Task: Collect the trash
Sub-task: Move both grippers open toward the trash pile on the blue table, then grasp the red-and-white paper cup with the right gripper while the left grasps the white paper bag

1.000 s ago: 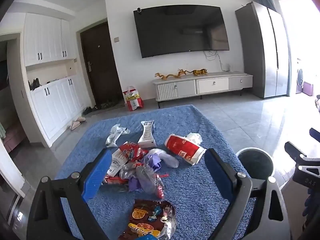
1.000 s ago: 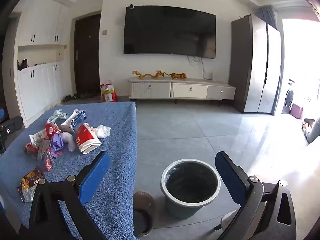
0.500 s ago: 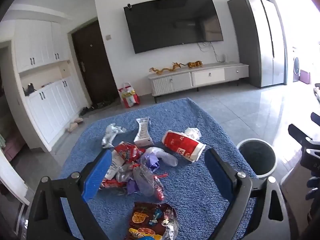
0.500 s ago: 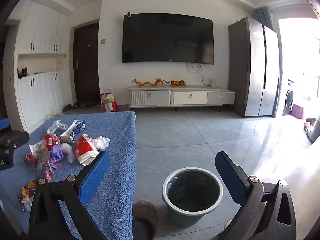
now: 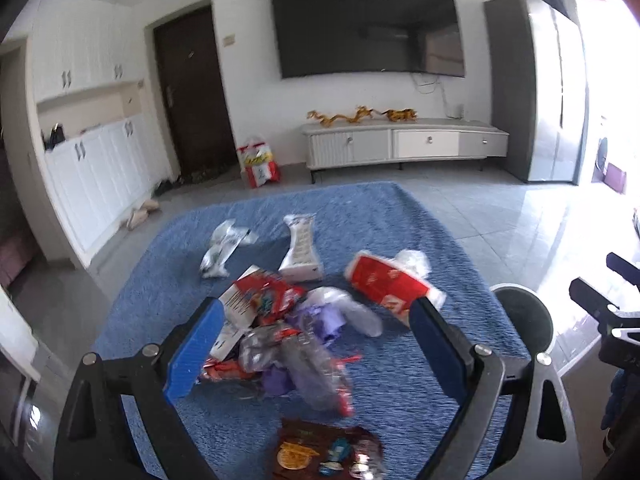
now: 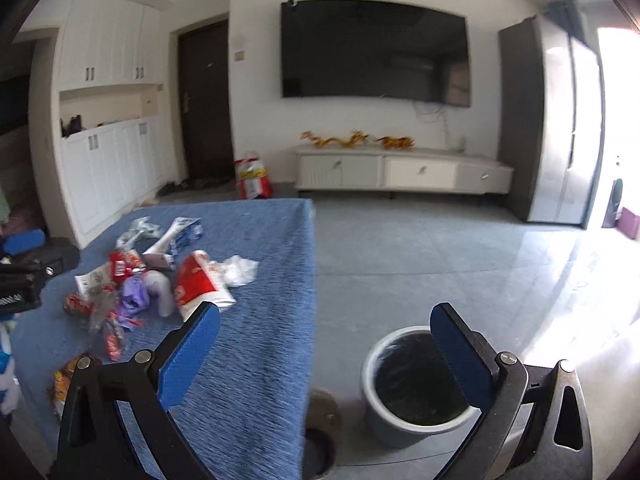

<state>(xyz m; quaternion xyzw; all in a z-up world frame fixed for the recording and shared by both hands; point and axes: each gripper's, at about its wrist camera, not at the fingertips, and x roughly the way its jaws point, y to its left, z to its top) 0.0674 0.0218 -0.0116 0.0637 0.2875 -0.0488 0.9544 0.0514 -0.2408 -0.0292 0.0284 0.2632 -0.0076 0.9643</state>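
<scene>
1. Trash pile [image 5: 288,320] sits mid-bench on the blue-covered bench [image 5: 400,380]; wrappers overlap, mostly red, purple and clear. Frame is motion-blurred, so the labels are unreadable.
2. Red paper cup [image 5: 384,286] lies on its side at 2 o'clock of the pile, with crumpled clear plastic [image 5: 412,260] touching its far end.
3. White carton [image 5: 302,248] at 12 o'clock, silver wrapper [image 5: 222,248] at 11 o'clock, dark snack bag [image 5: 328,452] at 6 o'clock near the bench edge.
4. Left tool [image 5: 312,352]: blue fingers spread wide, gripping nothing, above the near side of the pile.
5. Right tool [image 6: 328,354]: fingers spread, empty, straddling the bench edge and the bin.
6. Grey bin [image 6: 416,388] stands on the floor just beside the bench's right edge, with a dark liner inside.
7. Background: wall TV [image 5: 368,28] at 12 o'clock, low white cabinet [image 5: 404,144] under it.
</scene>
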